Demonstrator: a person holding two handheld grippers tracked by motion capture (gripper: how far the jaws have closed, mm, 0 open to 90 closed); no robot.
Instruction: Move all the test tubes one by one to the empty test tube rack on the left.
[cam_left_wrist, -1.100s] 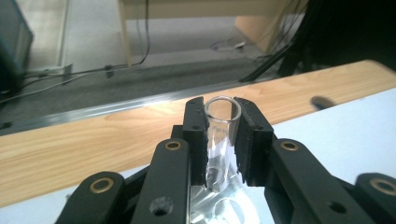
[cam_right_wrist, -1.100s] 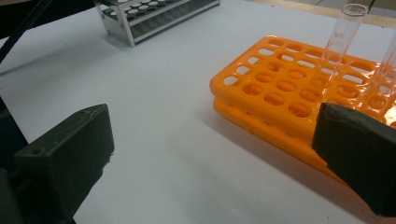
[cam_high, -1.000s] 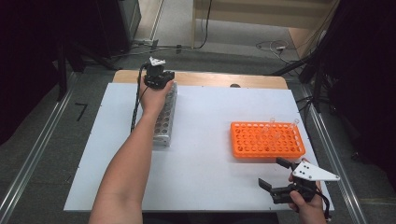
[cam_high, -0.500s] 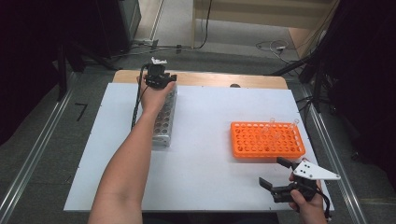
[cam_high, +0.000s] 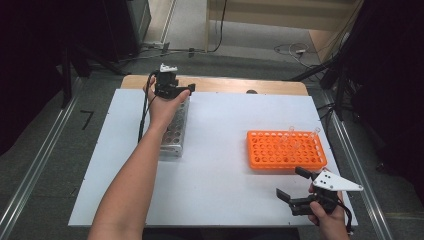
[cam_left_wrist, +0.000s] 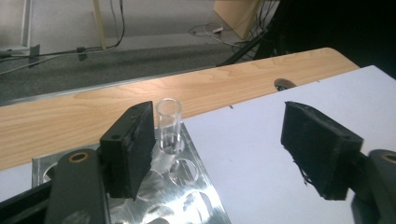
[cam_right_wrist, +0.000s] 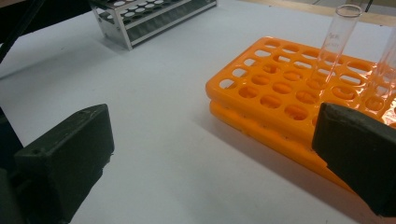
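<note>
A clear test tube (cam_left_wrist: 169, 126) stands upright in a hole at the far end of the metal rack (cam_left_wrist: 187, 186). My left gripper (cam_left_wrist: 224, 149) is open around it. Its jaws have just been opening, and the tube stands free just beside the left pad (cam_left_wrist: 130, 149). In the high view, the left gripper (cam_high: 172, 90) sits over the far end of the metal rack (cam_high: 176, 132). My right gripper (cam_high: 290, 182) is open and empty near the table's front edge, just in front of the orange rack (cam_high: 285, 149). Two clear tubes (cam_right_wrist: 337, 42) stand in the orange rack (cam_right_wrist: 280, 88).
The white board (cam_high: 225, 150) covers a wooden table whose far strip (cam_high: 225, 85) has a small dark hole. A black cable (cam_high: 145, 112) trails from the left gripper. Floor rails run along both sides.
The left gripper's jaws have spread apart and let go of the tube, which stays in the metal rack. The hand has shifted a little. The right gripper has kept still.
</note>
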